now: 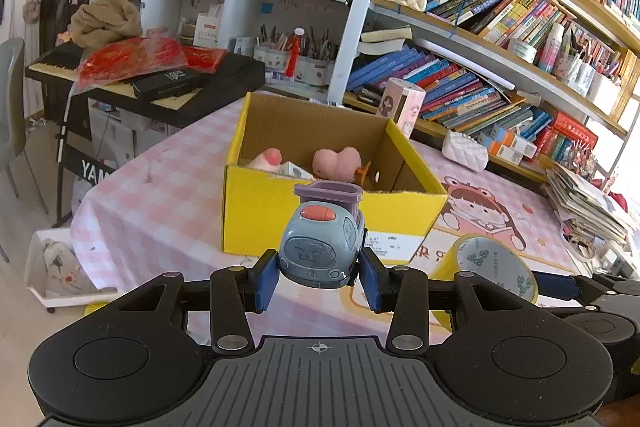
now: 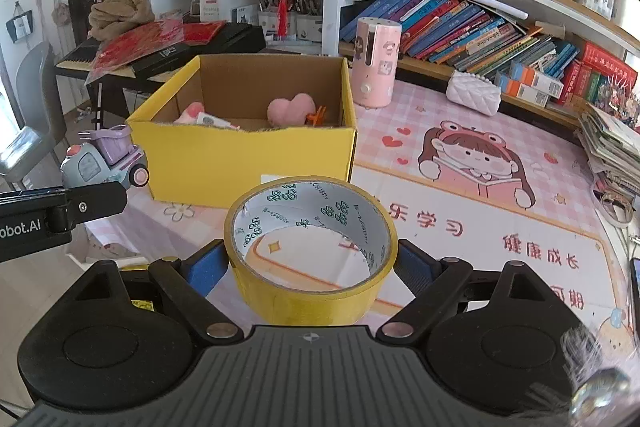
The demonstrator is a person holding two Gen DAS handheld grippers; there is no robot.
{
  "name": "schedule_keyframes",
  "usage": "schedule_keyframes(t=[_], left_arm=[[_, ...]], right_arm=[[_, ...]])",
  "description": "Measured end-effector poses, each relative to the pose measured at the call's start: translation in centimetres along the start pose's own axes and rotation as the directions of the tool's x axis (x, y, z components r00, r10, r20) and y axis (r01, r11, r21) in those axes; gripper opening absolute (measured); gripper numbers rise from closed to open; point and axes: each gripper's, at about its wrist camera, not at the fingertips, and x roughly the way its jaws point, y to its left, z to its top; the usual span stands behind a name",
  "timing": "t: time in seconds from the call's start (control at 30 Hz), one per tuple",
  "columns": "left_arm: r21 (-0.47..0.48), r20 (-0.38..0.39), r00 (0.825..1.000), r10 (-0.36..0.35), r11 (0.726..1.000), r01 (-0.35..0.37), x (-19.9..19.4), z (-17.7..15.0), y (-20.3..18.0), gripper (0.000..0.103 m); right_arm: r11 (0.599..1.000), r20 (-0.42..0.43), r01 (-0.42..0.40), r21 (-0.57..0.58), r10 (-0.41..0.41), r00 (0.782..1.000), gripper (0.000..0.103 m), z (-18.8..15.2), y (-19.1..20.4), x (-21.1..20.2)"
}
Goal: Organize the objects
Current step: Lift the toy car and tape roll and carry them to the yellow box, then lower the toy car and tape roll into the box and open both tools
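Holding: left gripper [image 1: 319, 273] clamps toy car [image 1: 322, 243]; right gripper [image 2: 311, 269] clamps tape [image 2: 311, 247]; box [image 2: 248, 155] part-filled, both items pending.

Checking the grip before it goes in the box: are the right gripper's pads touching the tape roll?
Touching. The right wrist view shows both blue pads pressed against opposite sides of the yellow tape roll, no gap.

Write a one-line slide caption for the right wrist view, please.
Right gripper holds a yellow tape roll before the open yellow box; left gripper holds a toy car.
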Motion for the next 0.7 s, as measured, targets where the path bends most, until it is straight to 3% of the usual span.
schedule_keyframes(t=[0.33, 0.7], left_arm=[[-0.013, 0.029, 0.999, 0.027, 1.000, -0.026, 2.9, 2.9, -0.1, 0.041], [-0.063, 0.081, 0.989, 0.125, 0.991, -0.120, 8.5, 8.2, 0.0, 0.041]], right_arm=[[1.000, 0.025, -0.026, -0.001, 0.026, 0.999, 0.088, 3.4, -1.0, 2.2], [0.986, 0.104, -0.085, -0.142, 0.100, 0.990, 0.088, 10.3, -1.2, 8.5]])
